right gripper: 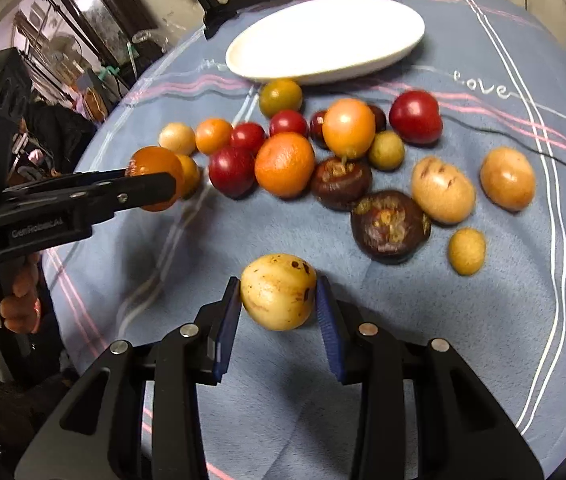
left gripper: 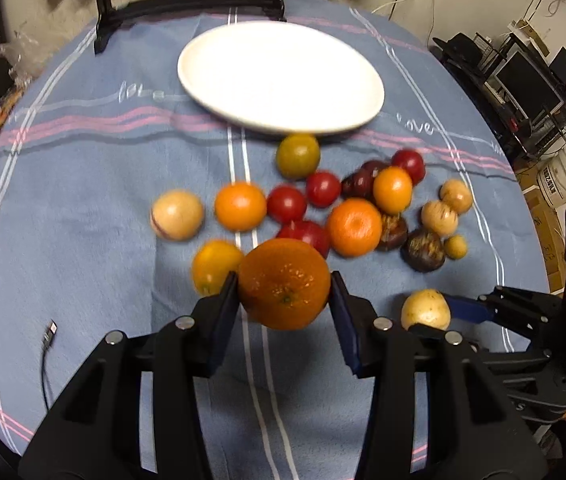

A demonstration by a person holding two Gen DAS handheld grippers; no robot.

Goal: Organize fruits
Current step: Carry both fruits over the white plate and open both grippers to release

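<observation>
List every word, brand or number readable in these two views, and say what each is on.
"love": white script stitched on the blue tablecloth, right of the white plate, at.
"love": the same script left of the plate, blurred, at.
"GenRobot.AI": pale print on the side of the left gripper, slightly blurred, at.
Dark print on a white bucket off the table: too blurred to read.

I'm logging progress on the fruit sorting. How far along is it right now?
Barely begun: nothing looks done, since the white plate holds no fruit. In hand: the left gripper is closed on an orange, and the right gripper is closed on a yellow fruit; both are short of the plate. Left: the fruit pile on the blue cloth.
</observation>
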